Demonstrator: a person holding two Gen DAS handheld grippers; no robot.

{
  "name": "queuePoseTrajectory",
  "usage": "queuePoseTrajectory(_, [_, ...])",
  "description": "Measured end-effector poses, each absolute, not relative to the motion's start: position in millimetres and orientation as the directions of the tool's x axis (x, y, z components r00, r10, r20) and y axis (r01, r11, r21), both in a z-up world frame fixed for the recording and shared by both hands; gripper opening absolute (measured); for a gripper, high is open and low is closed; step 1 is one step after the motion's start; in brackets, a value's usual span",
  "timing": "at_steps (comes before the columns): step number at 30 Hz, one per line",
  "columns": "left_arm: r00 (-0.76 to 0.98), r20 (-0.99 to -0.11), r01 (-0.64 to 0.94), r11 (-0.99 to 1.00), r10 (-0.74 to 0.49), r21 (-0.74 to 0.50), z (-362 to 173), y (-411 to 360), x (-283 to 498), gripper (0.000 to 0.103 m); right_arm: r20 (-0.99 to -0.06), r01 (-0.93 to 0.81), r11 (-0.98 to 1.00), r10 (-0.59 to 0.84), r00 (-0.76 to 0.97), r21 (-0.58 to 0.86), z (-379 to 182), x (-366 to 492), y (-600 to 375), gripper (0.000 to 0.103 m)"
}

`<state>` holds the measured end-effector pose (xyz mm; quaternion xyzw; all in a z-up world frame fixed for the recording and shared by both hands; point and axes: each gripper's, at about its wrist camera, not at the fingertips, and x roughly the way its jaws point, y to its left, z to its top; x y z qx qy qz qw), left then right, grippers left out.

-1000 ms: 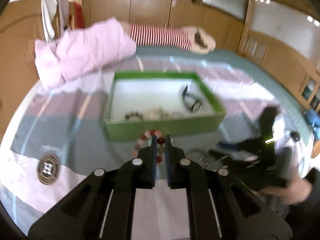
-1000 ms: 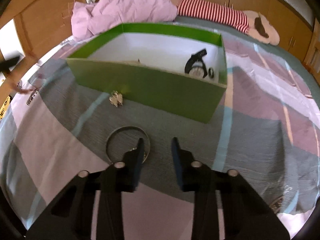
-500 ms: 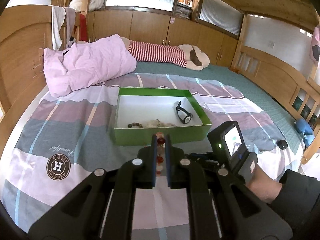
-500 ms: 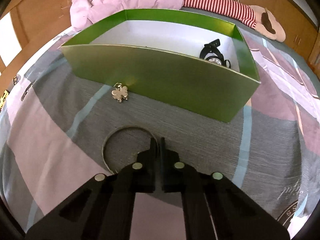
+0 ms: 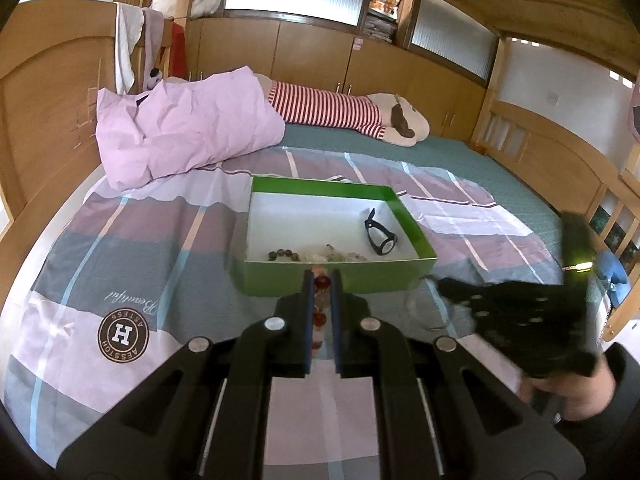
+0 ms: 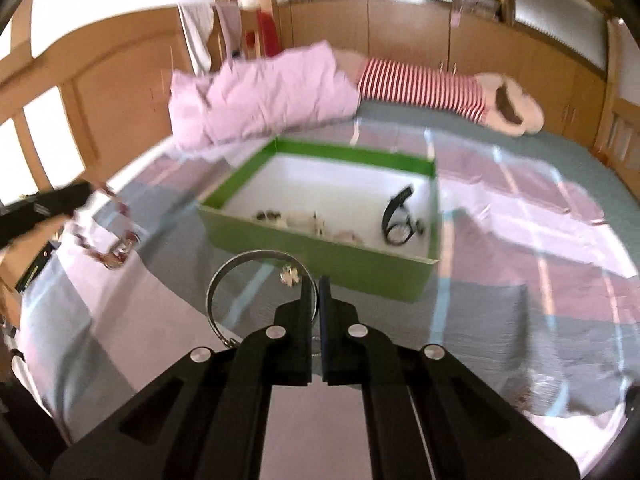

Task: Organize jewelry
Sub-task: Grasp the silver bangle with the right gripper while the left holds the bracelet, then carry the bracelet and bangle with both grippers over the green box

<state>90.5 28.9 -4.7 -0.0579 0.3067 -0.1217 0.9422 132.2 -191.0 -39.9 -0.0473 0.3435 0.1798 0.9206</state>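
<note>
My left gripper (image 5: 321, 276) is shut on a red bead bracelet (image 5: 320, 318), which hangs clear of the bed in front of the green box (image 5: 332, 282). The same bracelet (image 6: 108, 248) dangles at the left edge of the right wrist view. My right gripper (image 6: 317, 282) is shut on a thin silver bangle (image 6: 256, 257), held above the bedspread just before the box (image 6: 320, 256). Inside the box lie a black watch (image 5: 380, 236) and some bead bracelets (image 5: 316, 255). A small silver clover charm (image 6: 290, 276) lies on the bed by the box's front wall.
A pink duvet (image 5: 184, 124) and a striped plush toy (image 5: 340, 110) lie at the head of the bed, behind the box. Wooden bed rails (image 5: 560, 160) run along the right side. The right gripper (image 5: 500, 312), blurred, is beside the box's right corner.
The right gripper's jaws closed on the silver bangle and lifted it off the bed. The left gripper, still holding the red bracelet, drew back and up a little from the box.
</note>
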Motion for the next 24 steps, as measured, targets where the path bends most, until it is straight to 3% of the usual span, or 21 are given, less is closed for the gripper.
queuePoseTrajectory(12, [0.783,-0.549,0.23,0.956,-0.294,-0.184,-1,10,82,0.008,-0.564,-0.266,0.961,0.264,0.783,0.08,-8,83,-221,0.003])
queuePoseTrajectory(24, [0.772,-0.57,0.22,0.96,-0.281,-0.175,-10,6,88,0.008,-0.572,-0.267,0.959,0.271,0.774,0.093,-10,86,-222,0.003])
